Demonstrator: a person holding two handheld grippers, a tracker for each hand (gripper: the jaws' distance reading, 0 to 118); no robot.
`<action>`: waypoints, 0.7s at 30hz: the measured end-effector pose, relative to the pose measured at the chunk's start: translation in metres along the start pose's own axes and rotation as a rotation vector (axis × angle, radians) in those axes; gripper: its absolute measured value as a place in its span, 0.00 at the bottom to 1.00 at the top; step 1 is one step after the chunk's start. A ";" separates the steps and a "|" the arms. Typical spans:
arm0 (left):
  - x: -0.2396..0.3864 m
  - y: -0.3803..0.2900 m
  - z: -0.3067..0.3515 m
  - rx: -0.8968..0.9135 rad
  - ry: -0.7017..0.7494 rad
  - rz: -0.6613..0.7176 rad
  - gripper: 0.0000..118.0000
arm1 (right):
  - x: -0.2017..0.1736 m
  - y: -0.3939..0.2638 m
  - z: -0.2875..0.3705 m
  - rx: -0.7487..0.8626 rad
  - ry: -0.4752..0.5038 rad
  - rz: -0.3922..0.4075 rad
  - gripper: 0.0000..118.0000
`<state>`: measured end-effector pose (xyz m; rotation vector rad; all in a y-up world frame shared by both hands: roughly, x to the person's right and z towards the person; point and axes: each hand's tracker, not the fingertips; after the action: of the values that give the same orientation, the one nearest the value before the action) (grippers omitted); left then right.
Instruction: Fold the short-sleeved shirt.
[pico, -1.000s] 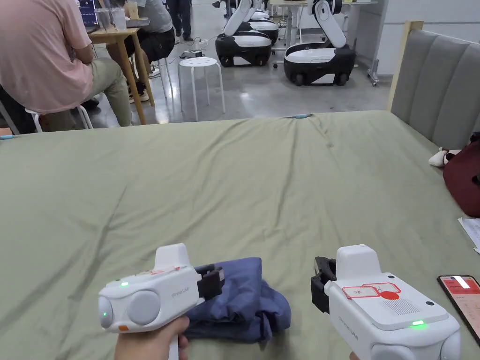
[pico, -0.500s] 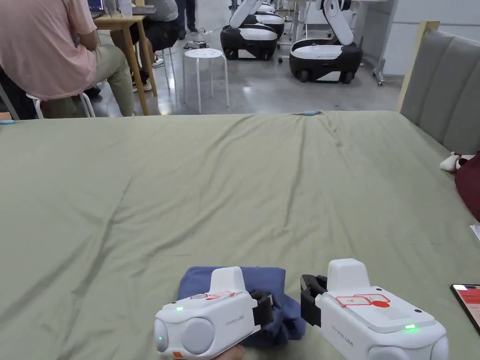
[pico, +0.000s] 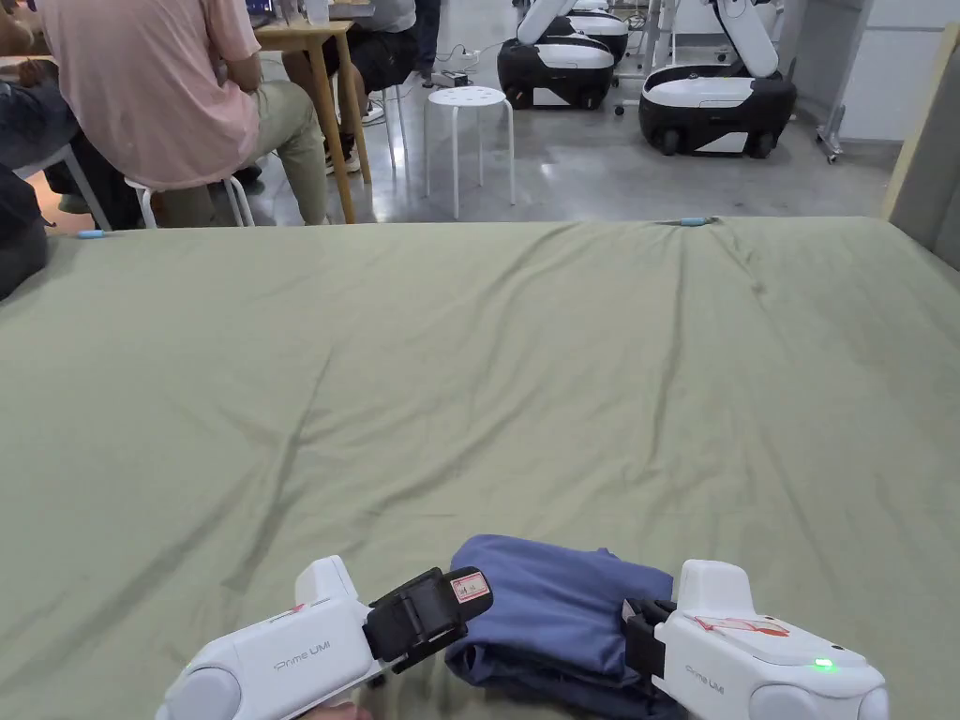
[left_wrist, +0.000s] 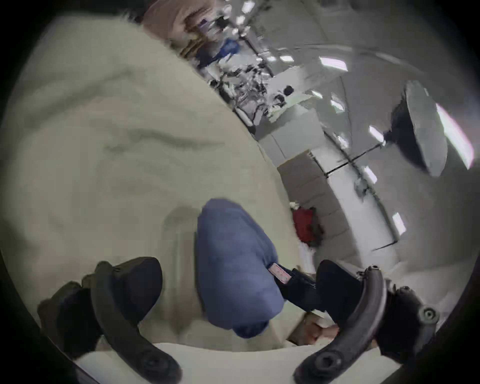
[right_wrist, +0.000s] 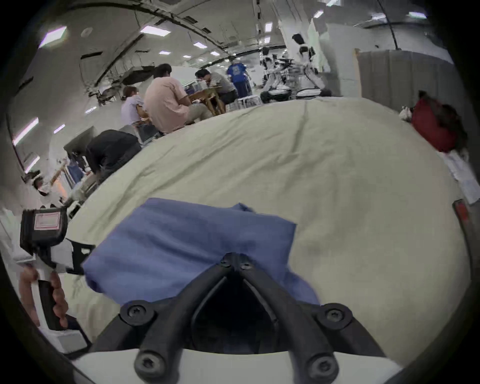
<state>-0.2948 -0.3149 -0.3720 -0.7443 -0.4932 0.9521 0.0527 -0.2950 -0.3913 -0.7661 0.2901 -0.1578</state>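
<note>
The left tongs (left_wrist: 233, 291), which 1 second ago lay over the folded blue cotton short-sleeved shirt (pico: 562, 623), have swung off to its left, jaws apart and empty. The right tongs (right_wrist: 235, 259) have closed in and now pinch together on the shirt's near right edge. The fold looks nearly finished. The soft, thick, rounded bundle lies between both tongs on the creased olive-green bed sheet (pico: 525, 375).

Open left gripper (left_wrist: 236, 288), blue shirt (left_wrist: 233, 270), green sheet (left_wrist: 117, 161)

Bright overhead lighting, blurred fisheye gripper views, dark corners
</note>
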 end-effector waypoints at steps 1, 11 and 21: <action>-0.006 -0.004 -0.011 -0.020 -0.037 0.034 1.00 | -0.001 0.002 0.000 0.000 -0.001 0.015 0.00; 0.019 0.003 -0.067 -0.150 0.062 -0.133 0.32 | -0.039 0.005 0.021 0.082 -0.038 0.228 0.00; -0.001 0.071 0.049 -0.038 0.178 -0.256 0.32 | -0.190 0.037 0.004 0.147 0.038 0.376 0.00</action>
<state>-0.3667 -0.2727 -0.3932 -0.7720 -0.4391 0.6335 -0.1252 -0.2193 -0.3761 -0.5518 0.4480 0.1604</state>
